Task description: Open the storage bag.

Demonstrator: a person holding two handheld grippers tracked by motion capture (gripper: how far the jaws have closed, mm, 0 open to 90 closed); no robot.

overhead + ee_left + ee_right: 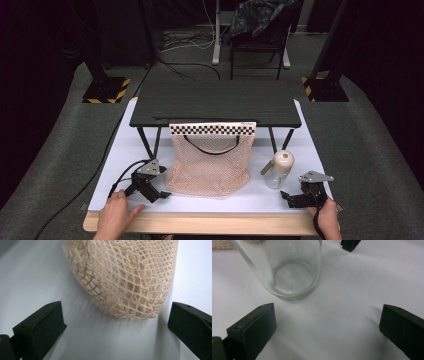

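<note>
A beige mesh bag (209, 162) with a checkered top band hangs from the front edge of a dark raised shelf (215, 102) and rests on the white table (200, 197). My left gripper (156, 194) lies open at the bag's lower left corner; the bag's corner (125, 282) sits just ahead of its jaws, apart from them. A clear glass bottle (277, 171) with a beige cap stands right of the bag. My right gripper (287, 198) is open just in front of the bottle's base (292, 277), with nothing between its jaws.
The shelf stands on thin black legs (150, 142) behind the bag. A black cable (122, 175) trails from the left gripper. The table's wooden front edge (200, 223) runs along the bottom. A chair (257, 35) and floor stands sit beyond the table.
</note>
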